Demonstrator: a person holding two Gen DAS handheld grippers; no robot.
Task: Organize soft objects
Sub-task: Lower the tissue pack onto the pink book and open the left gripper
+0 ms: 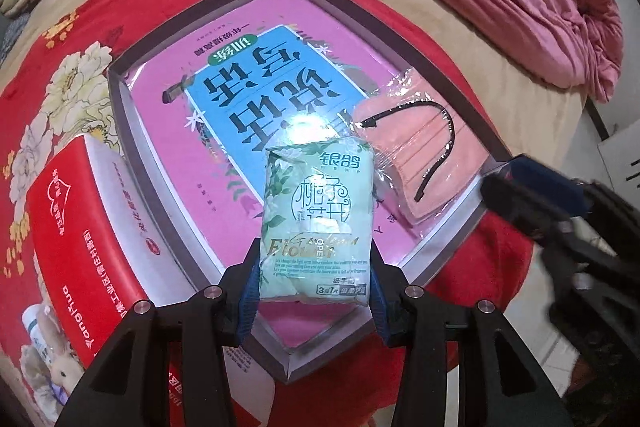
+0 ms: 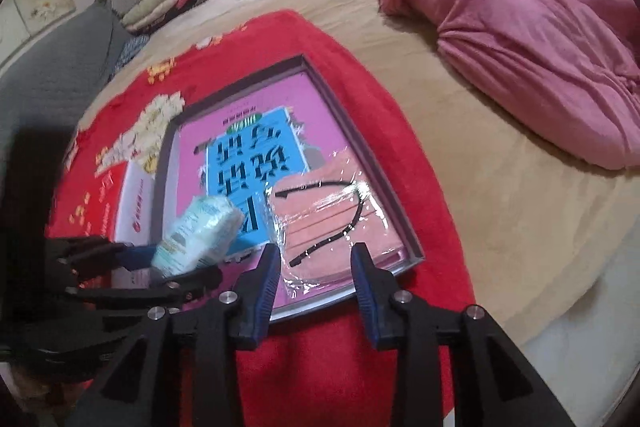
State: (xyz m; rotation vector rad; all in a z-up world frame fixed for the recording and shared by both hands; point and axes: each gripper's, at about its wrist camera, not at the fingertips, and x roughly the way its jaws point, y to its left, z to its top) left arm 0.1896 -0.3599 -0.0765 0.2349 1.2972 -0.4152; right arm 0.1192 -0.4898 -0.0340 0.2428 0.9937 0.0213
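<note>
The left gripper [image 1: 314,269] pinches a tissue pack [image 1: 318,219] by its sides above the tray [image 1: 440,67]; it looks light, squashy and slippery. The right gripper [image 2: 316,269] hangs spread and empty over the wrapped face mask [image 2: 332,223].

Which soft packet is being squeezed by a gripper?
The green tissue pack, clamped in the left gripper. The pink mask packet lies loose in the tray.

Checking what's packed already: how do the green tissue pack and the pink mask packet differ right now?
The tissue pack is mint green, plump and clamped in the left gripper above the tray; the mask packet is salmon pink, flat, clear-wrapped and lies in the tray, ungripped. Both are soft, plastic-wrapped items.
</note>
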